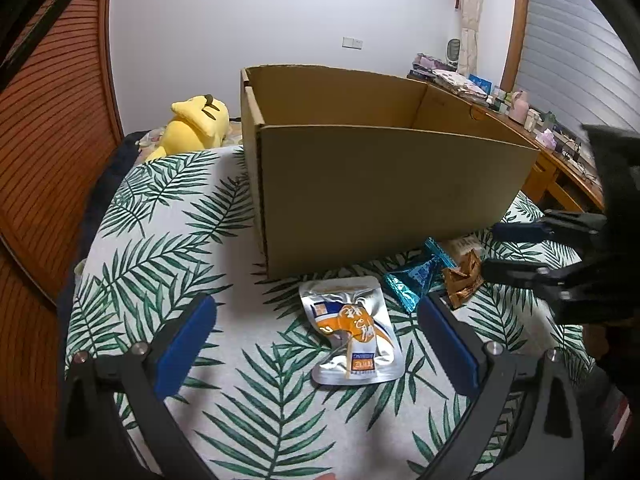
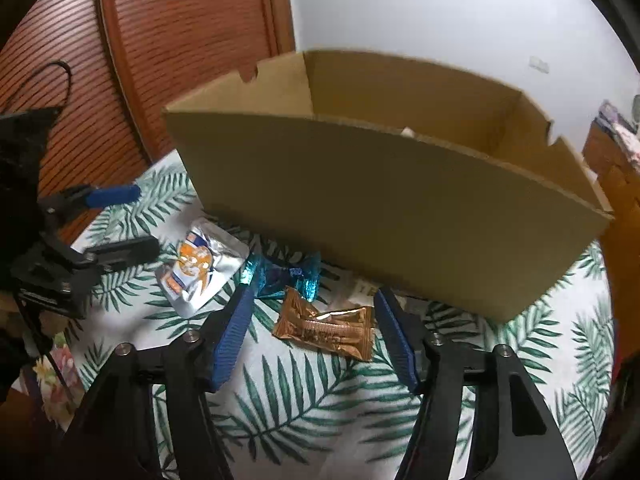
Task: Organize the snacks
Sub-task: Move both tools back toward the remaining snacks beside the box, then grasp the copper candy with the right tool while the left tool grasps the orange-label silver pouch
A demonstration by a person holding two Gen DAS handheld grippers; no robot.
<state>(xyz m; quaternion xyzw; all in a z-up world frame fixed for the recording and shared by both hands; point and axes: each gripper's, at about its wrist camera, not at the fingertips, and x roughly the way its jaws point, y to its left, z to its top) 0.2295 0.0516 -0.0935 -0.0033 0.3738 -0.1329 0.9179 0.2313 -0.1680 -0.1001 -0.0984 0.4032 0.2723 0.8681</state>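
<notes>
Snacks: three lie on the white cloth with green palm-leaf print (image 1: 168, 216), in a row just in front of the open brown cardboard box (image 1: 384, 184).
Silver pouch: the flat silver foil pouch with an orange and blue label (image 1: 354, 340) lies between the left gripper (image 1: 316, 344) fingers, closer to the right-side pad and touching neither.
Left gripper fingers: the blue-padded fingers (image 1: 186, 344) are spread wide, holding nothing.
Copper packet: the shiny copper-brown foil packet (image 2: 326, 330) lies between the right gripper (image 2: 316, 336) fingers, clear of both pads.
Right gripper fingers: the blue pads (image 2: 232, 340) are spread apart, holding nothing.
Blue candy: the metallic blue twisted-end wrapper (image 2: 286, 276) lies between the pouch and the packet, near the box wall, just beyond the tip of one right-gripper pad.
Box contents: only a small pale object (image 2: 408, 132) peeks over the near wall; the floor of the box is hidden.
Behind the box: a yellow plush toy (image 1: 196, 124) lies to the box's left.
</notes>
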